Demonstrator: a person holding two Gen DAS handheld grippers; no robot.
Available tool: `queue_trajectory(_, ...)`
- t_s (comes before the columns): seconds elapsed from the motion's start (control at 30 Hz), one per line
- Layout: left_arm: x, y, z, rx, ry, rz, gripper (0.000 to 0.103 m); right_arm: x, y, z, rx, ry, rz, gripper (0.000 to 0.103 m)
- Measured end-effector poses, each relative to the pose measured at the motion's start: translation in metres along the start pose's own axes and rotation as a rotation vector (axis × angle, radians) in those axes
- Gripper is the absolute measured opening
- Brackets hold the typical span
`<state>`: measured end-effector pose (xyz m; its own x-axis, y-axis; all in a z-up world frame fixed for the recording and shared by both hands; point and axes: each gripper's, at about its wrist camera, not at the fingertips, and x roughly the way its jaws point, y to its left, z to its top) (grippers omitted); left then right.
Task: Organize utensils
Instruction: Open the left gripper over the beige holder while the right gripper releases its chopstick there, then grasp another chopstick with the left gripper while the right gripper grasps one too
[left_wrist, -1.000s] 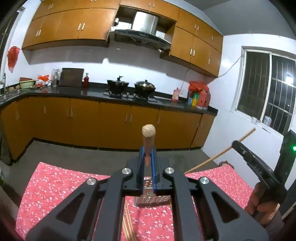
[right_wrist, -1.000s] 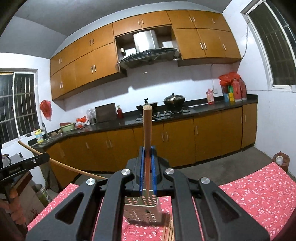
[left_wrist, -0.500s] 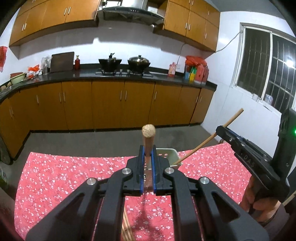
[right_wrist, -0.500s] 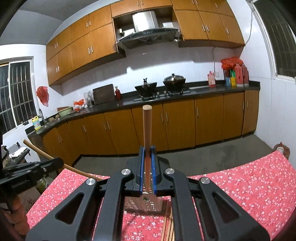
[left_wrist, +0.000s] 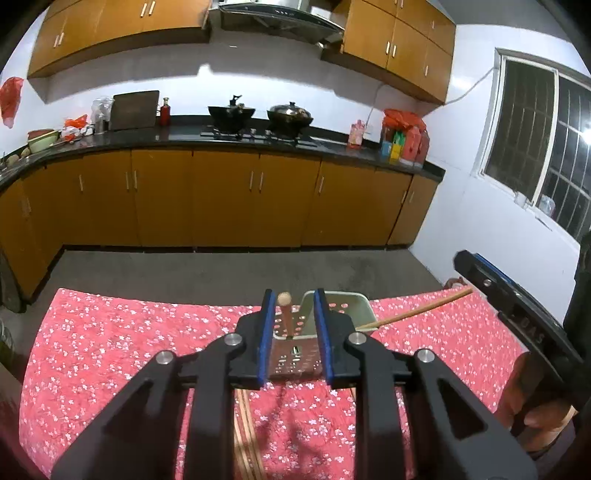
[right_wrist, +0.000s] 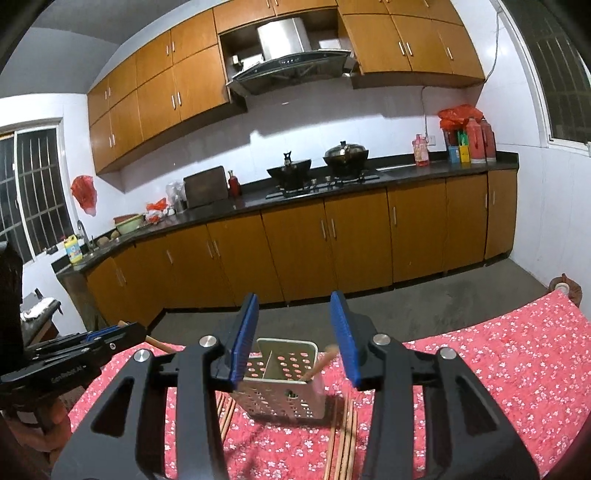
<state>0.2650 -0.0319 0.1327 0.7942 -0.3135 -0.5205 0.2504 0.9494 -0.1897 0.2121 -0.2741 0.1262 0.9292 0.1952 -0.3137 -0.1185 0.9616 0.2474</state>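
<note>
A utensil holder (right_wrist: 280, 384) stands on the table (right_wrist: 498, 354); chopsticks (right_wrist: 345, 439) lie before it.

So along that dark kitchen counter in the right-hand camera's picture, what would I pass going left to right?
Yellow bottle → green bowl → cutting board → small red bottle → black wok → lidded pot → pink bottle → red jugs.

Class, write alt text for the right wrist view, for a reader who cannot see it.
The right hand-held gripper is opening above a perforated metal utensil holder on a red floral tablecloth, nothing pressed between its blue pads. A wooden handle leans inside the holder, loose chopsticks lie beside it, and kitchen cabinets stand behind.
</note>
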Motion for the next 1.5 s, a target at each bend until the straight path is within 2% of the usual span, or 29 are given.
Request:
queue_trajectory(0.27,-0.042,0.024,-0.013,-0.066,-0.071,0.025,0.027,-0.034,-0.017,-0.003,0.026,-0.043,-0.03,0.042)
queue_trajectory(0.4,-0.054,0.042,-0.035,-0.094,-0.076,0.078,0.031,-0.035,-0.037,-0.031,0.036,0.021,-0.108,0.042)
queue_trajectory(0.5,-0.043,0.056,-0.063,-0.102,-0.013,0.13,0.031,-0.014,-0.057,-0.068,0.06,0.154,-0.16,0.041)
queue_trajectory(0.6,-0.02,0.071,-0.097,-0.113,0.089,0.186,0.031,0.011,-0.07,-0.112,0.093,0.311,-0.162,0.027)
queue_trajectory(0.67,-0.008,0.076,-0.12,-0.121,0.148,0.192,0.031,0.025,-0.072,-0.141,0.106,0.408,-0.137,0.018)
queue_trajectory(0.8,0.009,0.084,-0.158,-0.138,0.241,0.194,0.03,0.034,-0.063,-0.178,0.106,0.503,-0.105,0.015)
queue_trajectory(0.93,0.017,0.085,-0.178,-0.139,0.284,0.188,0.03,0.034,-0.058,-0.195,0.092,0.536,-0.097,0.014)
queue_trajectory(1.23,0.022,0.078,-0.194,-0.129,0.313,0.17,0.03,0.035,-0.052,-0.209,0.055,0.571,-0.101,0.012)
queue_trajectory(1.43,0.027,0.072,-0.201,-0.123,0.331,0.148,0.029,0.036,-0.049,-0.209,-0.014,0.563,-0.159,0.007)
queue_trajectory(1.5,0.03,0.07,-0.202,-0.121,0.335,0.136,0.027,0.037,-0.056,-0.207,0.004,0.551,-0.187,0.007)
